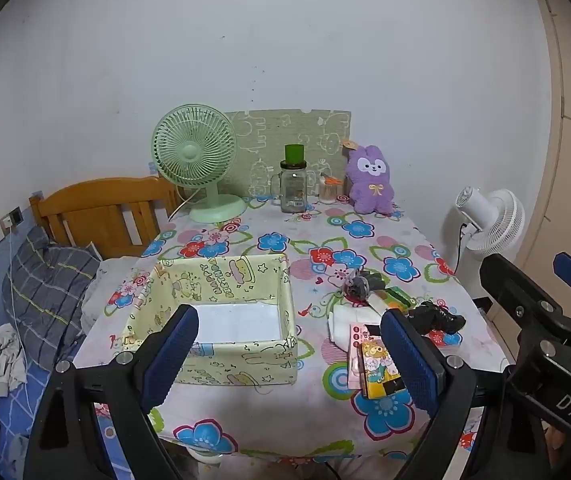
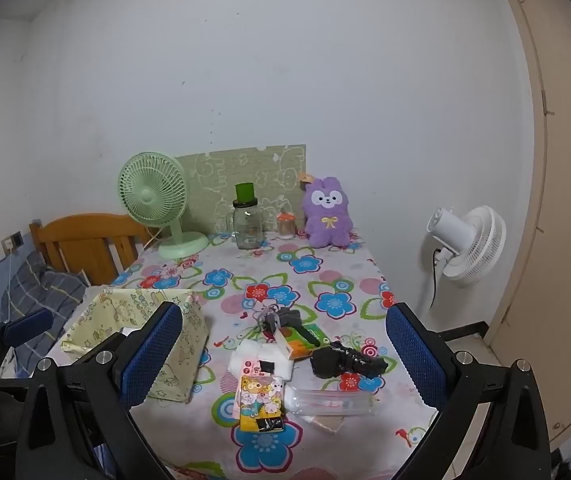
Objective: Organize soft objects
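Both grippers hover spread and empty at the table's near edge: the left gripper (image 1: 289, 360) faces the fabric bin (image 1: 221, 364), the right gripper (image 2: 285, 356) faces the clutter. Just ahead of the right one lie a white tissue pack (image 2: 259, 354) and a crumpled black bag (image 2: 345, 362), its long axis running left-right, so the right arm is nearer. Farthest off, a purple plush (image 2: 327, 214) sits upright against the wall.

A home bedroom: wooden bed headboard (image 1: 103, 210), pillow (image 1: 47, 280), floral-clothed table (image 1: 365, 236).
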